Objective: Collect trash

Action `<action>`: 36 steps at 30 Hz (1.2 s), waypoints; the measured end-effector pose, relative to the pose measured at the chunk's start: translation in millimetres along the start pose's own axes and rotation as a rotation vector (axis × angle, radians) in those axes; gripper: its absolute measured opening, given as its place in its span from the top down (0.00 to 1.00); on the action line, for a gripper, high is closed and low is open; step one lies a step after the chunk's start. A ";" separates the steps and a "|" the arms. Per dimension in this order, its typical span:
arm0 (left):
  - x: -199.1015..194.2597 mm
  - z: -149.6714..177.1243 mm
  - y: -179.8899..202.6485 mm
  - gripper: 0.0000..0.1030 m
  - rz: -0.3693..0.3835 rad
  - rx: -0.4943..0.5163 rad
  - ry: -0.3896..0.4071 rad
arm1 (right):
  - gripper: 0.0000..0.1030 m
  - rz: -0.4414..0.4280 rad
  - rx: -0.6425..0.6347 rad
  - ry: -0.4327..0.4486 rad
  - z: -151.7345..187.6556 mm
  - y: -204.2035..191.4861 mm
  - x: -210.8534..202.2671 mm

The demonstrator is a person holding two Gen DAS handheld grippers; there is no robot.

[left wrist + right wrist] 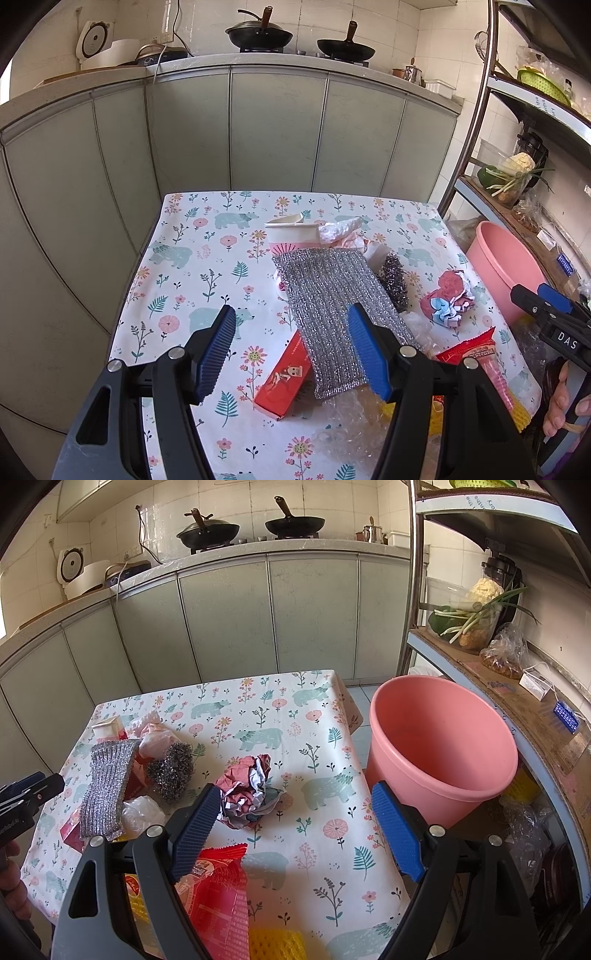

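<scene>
Trash lies on a floral-cloth table. My left gripper is open and holds nothing, hovering over a silver scrubbing cloth that lies across a red box. Behind them are a paper cup and a steel wool ball. My right gripper is open too. A crumpled paper ball sits just ahead of its left finger, and a red snack wrapper lies under that finger. The pink bucket stands off the table's right edge, with nothing showing inside it.
Bubble wrap and a yellow foam net lie at the table's near edge, and clear plastic sits beside the silver cloth. A metal shelf rack with vegetables stands right of the bucket. Kitchen cabinets run behind the table.
</scene>
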State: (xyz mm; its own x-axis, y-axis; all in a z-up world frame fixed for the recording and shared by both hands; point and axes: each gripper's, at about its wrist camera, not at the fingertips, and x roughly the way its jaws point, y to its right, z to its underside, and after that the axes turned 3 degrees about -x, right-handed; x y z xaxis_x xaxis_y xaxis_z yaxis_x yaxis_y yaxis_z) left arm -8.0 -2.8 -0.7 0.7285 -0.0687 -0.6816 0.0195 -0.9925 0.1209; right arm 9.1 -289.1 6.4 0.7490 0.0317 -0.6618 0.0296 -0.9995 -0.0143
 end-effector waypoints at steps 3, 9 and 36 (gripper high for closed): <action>3.3 0.7 0.7 0.38 0.017 0.003 -0.018 | 0.18 -0.004 0.002 0.000 0.1 -0.1 0.7; 11.5 1.1 1.1 0.38 0.053 0.004 -0.054 | 0.18 -0.028 0.009 0.007 3.0 2.7 2.3; 78.9 -12.8 -14.3 0.48 0.209 -0.087 -0.221 | 0.18 -0.161 -0.001 -0.020 5.1 1.7 7.4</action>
State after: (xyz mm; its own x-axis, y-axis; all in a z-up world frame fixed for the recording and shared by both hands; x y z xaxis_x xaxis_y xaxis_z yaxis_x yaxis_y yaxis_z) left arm 58.0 7.3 -47.0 0.5566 -0.3003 -0.7746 -0.0495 -0.9427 0.3299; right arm 11.4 -290.6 -2.4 0.7213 0.1917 -0.6656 0.1494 -0.9814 -0.1208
